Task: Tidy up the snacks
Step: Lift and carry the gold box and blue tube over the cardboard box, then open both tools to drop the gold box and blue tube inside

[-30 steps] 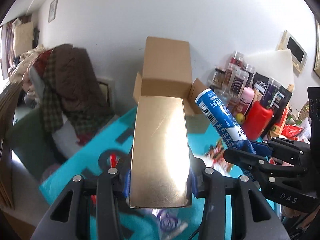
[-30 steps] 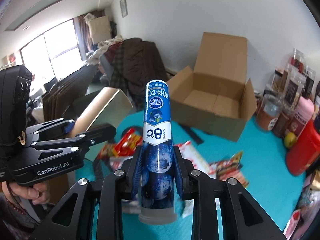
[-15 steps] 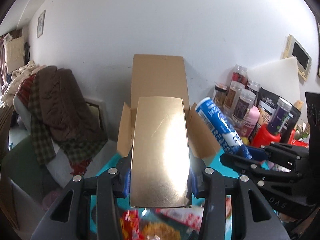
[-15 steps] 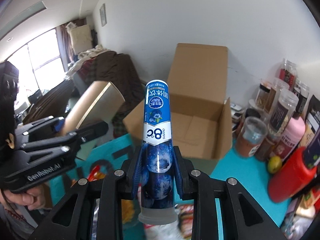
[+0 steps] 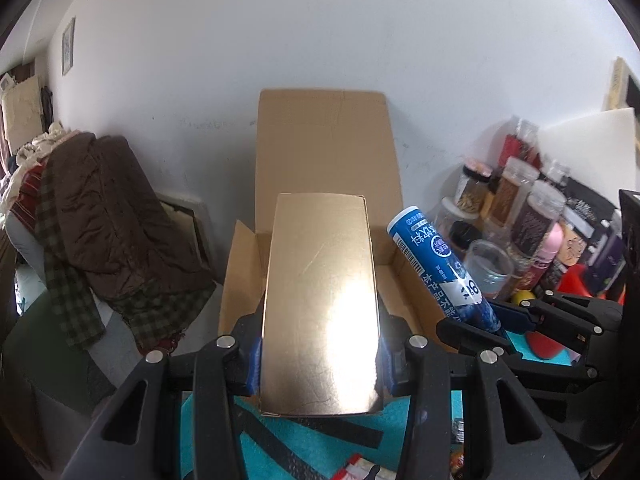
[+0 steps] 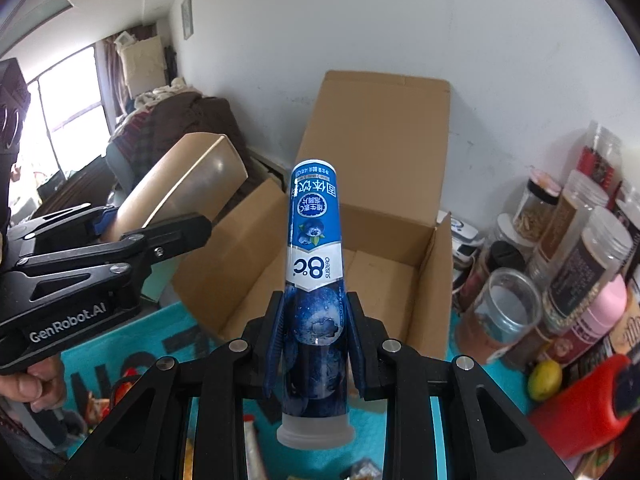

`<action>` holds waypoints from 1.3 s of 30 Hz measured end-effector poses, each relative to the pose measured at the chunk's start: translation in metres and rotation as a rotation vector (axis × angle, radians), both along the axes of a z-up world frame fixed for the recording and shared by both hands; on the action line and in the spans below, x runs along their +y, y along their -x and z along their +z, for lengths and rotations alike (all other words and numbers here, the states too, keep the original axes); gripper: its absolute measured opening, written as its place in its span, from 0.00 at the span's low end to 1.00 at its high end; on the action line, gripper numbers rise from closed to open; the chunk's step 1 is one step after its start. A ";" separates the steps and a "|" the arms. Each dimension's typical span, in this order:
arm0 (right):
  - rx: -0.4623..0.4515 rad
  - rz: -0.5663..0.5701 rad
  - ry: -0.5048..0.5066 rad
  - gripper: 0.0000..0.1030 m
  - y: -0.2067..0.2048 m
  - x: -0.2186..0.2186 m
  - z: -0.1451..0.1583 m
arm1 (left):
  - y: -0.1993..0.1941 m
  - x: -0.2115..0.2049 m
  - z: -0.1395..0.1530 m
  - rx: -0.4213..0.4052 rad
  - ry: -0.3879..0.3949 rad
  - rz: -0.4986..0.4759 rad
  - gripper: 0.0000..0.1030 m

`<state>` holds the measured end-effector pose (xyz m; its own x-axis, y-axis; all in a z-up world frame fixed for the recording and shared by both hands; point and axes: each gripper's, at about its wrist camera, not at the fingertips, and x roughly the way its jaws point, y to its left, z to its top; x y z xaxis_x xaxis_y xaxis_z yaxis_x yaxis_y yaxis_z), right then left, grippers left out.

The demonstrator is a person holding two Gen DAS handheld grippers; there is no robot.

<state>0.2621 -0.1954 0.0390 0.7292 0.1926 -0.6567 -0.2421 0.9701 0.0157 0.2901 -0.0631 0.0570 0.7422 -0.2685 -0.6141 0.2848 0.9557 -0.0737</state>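
My left gripper (image 5: 320, 344) is shut on a shiny gold box (image 5: 320, 304), which it holds just in front of an open cardboard box (image 5: 326, 152) standing against the white wall. My right gripper (image 6: 316, 332) is shut on a blue tube (image 6: 314, 264) with a blueberry print, cap end toward the camera. The tube points over the cardboard box (image 6: 380, 276), whose bare floor shows inside. The left wrist view has the blue tube (image 5: 440, 268) and right gripper (image 5: 496, 328) to the right of the gold box. The gold box (image 6: 180, 188) and left gripper (image 6: 160, 236) appear at left in the right wrist view.
Jars and bottles (image 6: 576, 256) crowd the wall right of the box, with a red container (image 6: 588, 404) and a yellow fruit (image 6: 544, 374). Loose snack packets (image 6: 120, 396) lie on the teal mat (image 6: 168, 344). A pile of clothes (image 5: 100, 220) sits at left.
Both grippers have travelled forward together toward the cardboard box, which now looms larger and closer. The snack packets on the mat have slid below and behind. Both grips are unchanged.
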 end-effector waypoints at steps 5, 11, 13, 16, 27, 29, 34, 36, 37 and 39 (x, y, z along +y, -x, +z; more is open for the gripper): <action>0.045 -0.015 0.001 0.28 -0.019 -0.004 -0.020 | -0.022 -0.006 -0.026 0.069 -0.015 0.007 0.42; 0.099 -0.030 0.007 0.28 -0.041 -0.010 -0.042 | -0.042 -0.013 -0.055 0.143 -0.040 0.005 0.42; 0.116 -0.037 0.014 0.28 -0.047 -0.012 -0.050 | -0.048 -0.017 -0.063 0.160 -0.060 0.010 0.42; 0.143 -0.048 0.029 0.28 -0.055 -0.012 -0.060 | -0.054 -0.022 -0.074 0.188 -0.077 0.005 0.42; 0.209 -0.065 0.089 0.28 -0.071 -0.009 -0.094 | -0.071 -0.033 -0.106 0.259 -0.126 0.012 0.42; 0.212 -0.061 0.093 0.28 -0.072 -0.008 -0.096 | -0.073 -0.035 -0.111 0.277 -0.148 0.021 0.42; 0.210 -0.069 0.107 0.28 -0.074 -0.005 -0.098 | -0.075 -0.039 -0.115 0.301 -0.194 0.052 0.44; 0.216 -0.066 0.111 0.28 -0.074 -0.003 -0.098 | -0.072 -0.041 -0.111 0.277 -0.230 0.077 0.45; 0.218 -0.065 0.113 0.28 -0.074 -0.003 -0.098 | -0.071 -0.042 -0.108 0.260 -0.251 0.087 0.45; 0.215 -0.067 0.114 0.31 -0.075 -0.002 -0.096 | -0.069 -0.044 -0.103 0.249 -0.264 0.094 0.48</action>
